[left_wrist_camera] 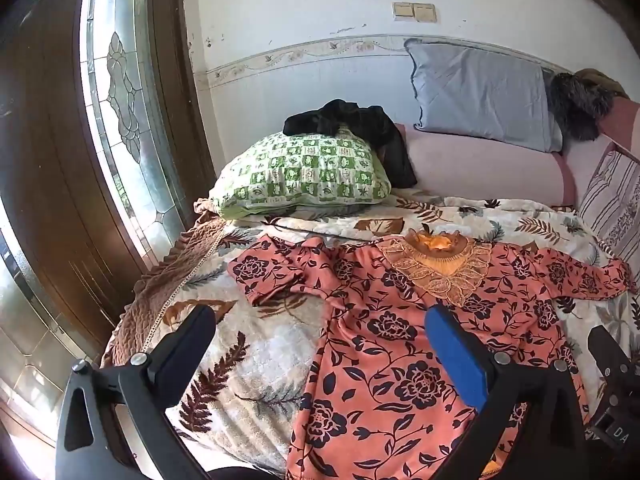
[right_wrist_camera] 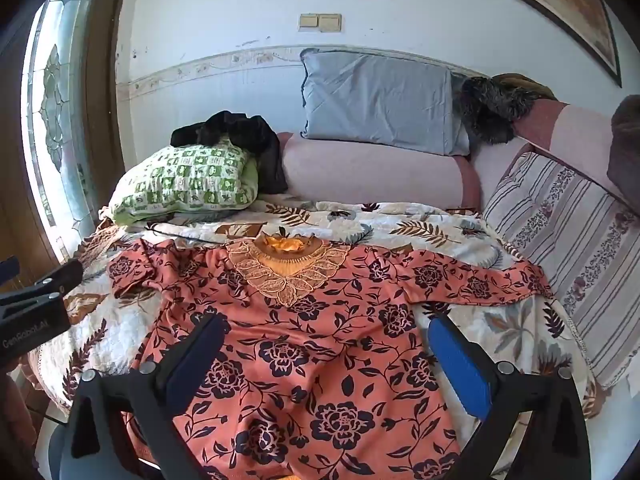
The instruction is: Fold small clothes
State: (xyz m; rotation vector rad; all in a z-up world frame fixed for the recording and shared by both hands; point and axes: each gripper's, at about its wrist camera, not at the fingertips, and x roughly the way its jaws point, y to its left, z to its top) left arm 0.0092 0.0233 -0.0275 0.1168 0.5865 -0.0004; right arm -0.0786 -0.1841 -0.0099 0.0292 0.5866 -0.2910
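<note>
Right wrist: left gripper (right_wrist_camera: 60, 276) reads "GenRobot.AI", floral top (right_wrist_camera: 320, 340) flat.

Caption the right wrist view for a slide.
Open right gripper hovers over orange floral long-sleeved top spread flat on leaf-print bedspread.

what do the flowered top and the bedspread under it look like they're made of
Flowered top: thin, matte knit, probably; it drapes in soft wrinkles, with a stiffer lace-like collar. Bedspread: plush fleece or quilted fabric, judging by its nubby, fuzzy surface.
</note>
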